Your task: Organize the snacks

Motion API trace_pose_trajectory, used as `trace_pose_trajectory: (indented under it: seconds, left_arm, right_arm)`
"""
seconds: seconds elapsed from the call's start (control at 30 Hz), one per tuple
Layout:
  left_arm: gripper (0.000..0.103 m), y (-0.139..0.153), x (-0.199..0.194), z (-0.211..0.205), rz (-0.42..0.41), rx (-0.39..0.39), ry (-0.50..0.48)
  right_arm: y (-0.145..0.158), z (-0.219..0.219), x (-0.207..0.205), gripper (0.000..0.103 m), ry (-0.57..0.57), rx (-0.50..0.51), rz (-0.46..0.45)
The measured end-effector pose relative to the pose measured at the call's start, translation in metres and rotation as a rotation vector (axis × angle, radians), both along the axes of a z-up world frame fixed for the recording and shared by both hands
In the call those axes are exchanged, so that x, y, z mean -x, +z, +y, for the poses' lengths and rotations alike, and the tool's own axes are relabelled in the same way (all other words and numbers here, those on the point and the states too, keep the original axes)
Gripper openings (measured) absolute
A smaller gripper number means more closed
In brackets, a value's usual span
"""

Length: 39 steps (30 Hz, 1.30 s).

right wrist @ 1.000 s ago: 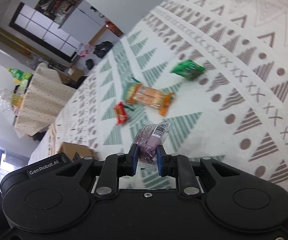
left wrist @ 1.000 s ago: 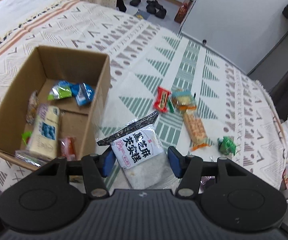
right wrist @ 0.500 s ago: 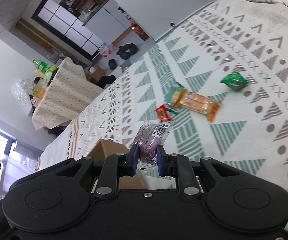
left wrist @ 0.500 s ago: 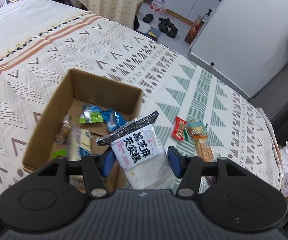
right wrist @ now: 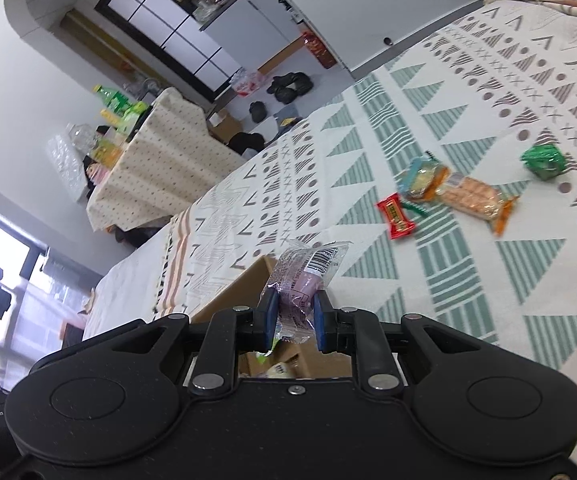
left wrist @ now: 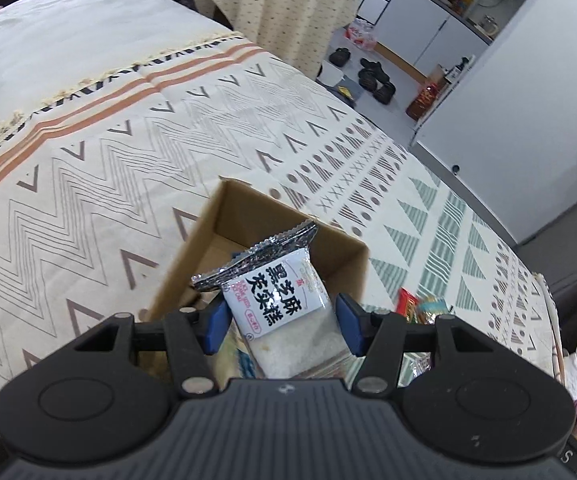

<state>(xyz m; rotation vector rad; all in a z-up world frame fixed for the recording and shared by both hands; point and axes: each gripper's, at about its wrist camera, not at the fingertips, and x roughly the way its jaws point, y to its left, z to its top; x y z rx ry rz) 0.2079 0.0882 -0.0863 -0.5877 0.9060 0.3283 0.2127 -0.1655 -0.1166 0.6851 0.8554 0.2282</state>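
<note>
Bed (left wrist: 100, 168) with a patterned cover carries the work; box (left wrist: 224, 220) sits at lower centre of the left view. Left gripper (left wrist: 280, 320) is clamped on a white cake pack (left wrist: 284, 300), held above the box. Right gripper (right wrist: 294, 322) is clenched on a purple pack (right wrist: 300, 280), near the box corner. Both packs are judged light, soft and crinkly, with slippery film; contents are likely crushable, so a mid-body hold with modest squeeze is preferred over the sealed ends. Red pack (right wrist: 395, 216), cracker pack (right wrist: 472, 196) and green pack (right wrist: 542, 160) remain loose on the bed, right of frame.
</note>
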Motion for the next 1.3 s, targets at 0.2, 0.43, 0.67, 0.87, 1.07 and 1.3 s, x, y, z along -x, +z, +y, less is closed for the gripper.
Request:
trace_pose_trajectory:
  seconds: [0.2,0.43,0.67,0.87,1.07,1.3]
  left_arm:
    - [0.055,-0.008,-0.004,0.017,0.014,0.022,0.012]
    - [0.056,-0.019,-0.012,0.028,0.029,0.053,-0.004]
    - [0.069,-0.014,-0.015,0.032,0.024,0.044,0.001]
    - [0.076,-0.014,-0.007,0.028,0.045,0.011,0.021]
    - [0.084,-0.015,0.002,0.012,0.079,-0.008,0.033]
    - [0.089,-0.010,0.013,-0.020,0.065,-0.022,-0.022]
  right_arm:
    - [-0.002,0.023,-0.006,0.019,0.026,0.009,0.007]
    - [-0.004,0.050,-0.013,0.019,0.064,0.022,0.013]
    - [-0.008,0.060,-0.017,0.027,0.093,0.005,0.046]
    - [-0.006,0.051,-0.010,0.047,0.069,0.014,0.036]
    - [-0.003,0.031,0.000,0.060,-0.001,0.038,0.033]
    - [-0.004,-0.003,0.012,0.072,-0.076,0.061,0.031]
